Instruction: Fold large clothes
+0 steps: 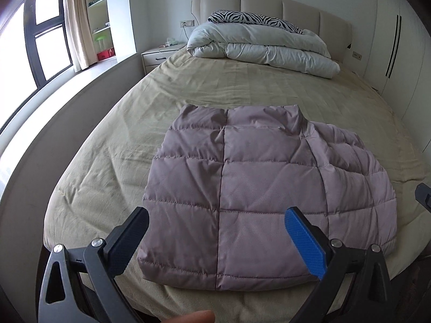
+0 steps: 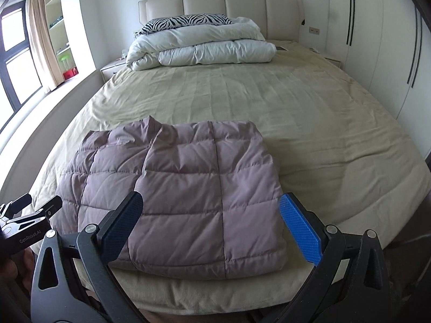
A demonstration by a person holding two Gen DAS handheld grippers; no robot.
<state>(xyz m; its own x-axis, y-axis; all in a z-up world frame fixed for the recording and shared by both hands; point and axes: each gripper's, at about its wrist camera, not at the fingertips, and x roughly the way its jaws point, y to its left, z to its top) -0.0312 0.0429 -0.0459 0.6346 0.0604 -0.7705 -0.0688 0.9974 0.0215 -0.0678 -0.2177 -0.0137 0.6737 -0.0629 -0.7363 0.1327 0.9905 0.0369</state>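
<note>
Quilted mauve puffer jacket (image 1: 256,188) folded into rectangle on wrinkled beige sheet (image 1: 107,145); left claw (image 1: 216,231), right claw (image 2: 211,218) spread apart, empty.

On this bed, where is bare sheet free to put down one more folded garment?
The widest bare sheet lies between the folded jacket and the white duvet at the headboard. A second free strip runs right of the jacket, toward the wardrobe. A narrower one lies left, toward the window. The head end is crowded by the duvet and zebra pillow.
</note>
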